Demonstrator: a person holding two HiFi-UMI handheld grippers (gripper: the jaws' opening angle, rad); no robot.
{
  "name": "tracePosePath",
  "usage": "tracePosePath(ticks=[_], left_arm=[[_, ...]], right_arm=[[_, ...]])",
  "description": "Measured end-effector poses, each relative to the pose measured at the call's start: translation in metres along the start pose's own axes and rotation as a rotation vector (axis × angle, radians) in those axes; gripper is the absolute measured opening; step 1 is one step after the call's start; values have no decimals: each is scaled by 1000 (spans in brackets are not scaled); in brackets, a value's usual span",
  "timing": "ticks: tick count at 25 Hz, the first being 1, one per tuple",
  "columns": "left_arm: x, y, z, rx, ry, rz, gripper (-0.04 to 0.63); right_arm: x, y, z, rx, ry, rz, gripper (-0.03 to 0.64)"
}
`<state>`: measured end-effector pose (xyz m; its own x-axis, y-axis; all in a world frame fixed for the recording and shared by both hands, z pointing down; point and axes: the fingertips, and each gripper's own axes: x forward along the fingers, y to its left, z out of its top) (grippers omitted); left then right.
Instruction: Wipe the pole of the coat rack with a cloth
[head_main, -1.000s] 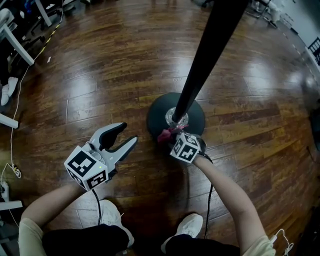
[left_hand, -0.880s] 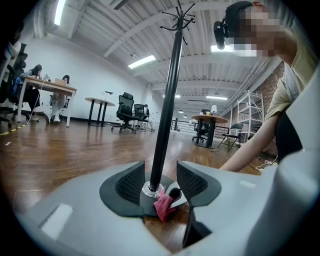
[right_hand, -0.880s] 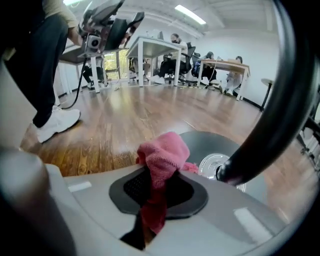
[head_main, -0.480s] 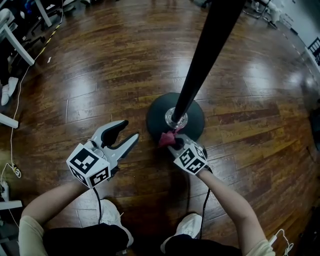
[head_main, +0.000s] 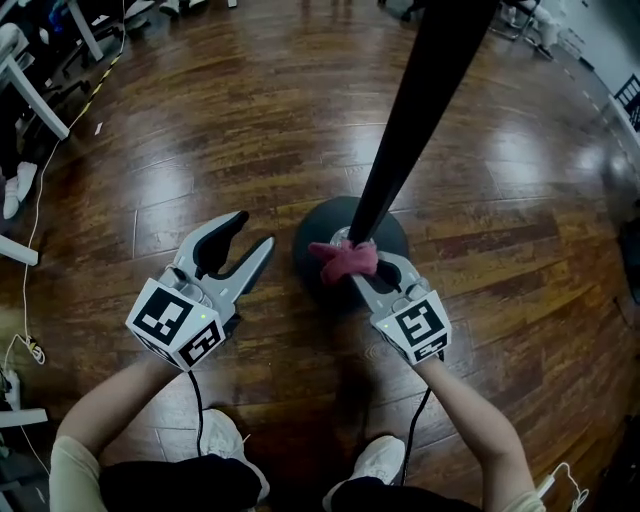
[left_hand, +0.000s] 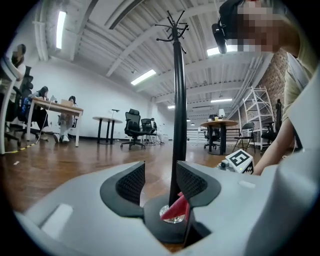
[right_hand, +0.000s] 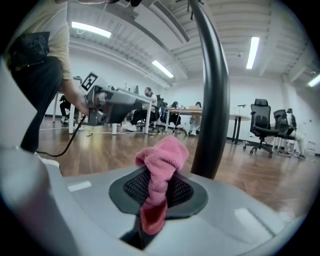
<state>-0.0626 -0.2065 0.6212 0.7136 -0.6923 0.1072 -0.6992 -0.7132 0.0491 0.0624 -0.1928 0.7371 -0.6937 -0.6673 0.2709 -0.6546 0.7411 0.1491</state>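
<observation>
Clenching a pink cloth (head_main: 342, 257) between its jaws, the right hand-held gripper (head_main: 362, 278) sits low at the foot of the coat rack. The bunched cloth lies just beside the black pole (head_main: 410, 110), where the pole meets the round dark base (head_main: 318, 228). In the right gripper view the cloth is pinched between the two ribbed pads. Its upper end is folded into a lump above them and its lower end hangs down in front. The pole rises just to the right of that lump; whether cloth and pole touch cannot be told.

The left hand-held gripper (head_main: 253, 228) hovers to the left of the base, released, its jaws well apart with nothing between the pads. Its own view looks through that gap at the pole, which stands farther off, upright, with hooks at its top. The same view shows the cloth low by the silver collar (left_hand: 169, 214) at the pole's foot.

Both grippers are above a brown wooden floor (head_main: 200, 130). The person's white shoes (head_main: 385, 455) show at the near edge. Far across the room stand a desk (left_hand: 55, 106) with seated people and an office chair (left_hand: 133, 127).
</observation>
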Motion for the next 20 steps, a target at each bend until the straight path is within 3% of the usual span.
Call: tracePosePath(ticks=[7, 13, 20], left_arm=[[15, -9, 55, 41, -114, -19, 221], [25, -20, 93, 61, -142, -11, 227], [15, -27, 178, 115, -171, 7, 244]], right_arm=[[-39, -34, 72, 49, -133, -127, 51], [-86, -54, 123, 10, -134, -238, 51], [-129, -81, 211, 9, -158, -349, 51]])
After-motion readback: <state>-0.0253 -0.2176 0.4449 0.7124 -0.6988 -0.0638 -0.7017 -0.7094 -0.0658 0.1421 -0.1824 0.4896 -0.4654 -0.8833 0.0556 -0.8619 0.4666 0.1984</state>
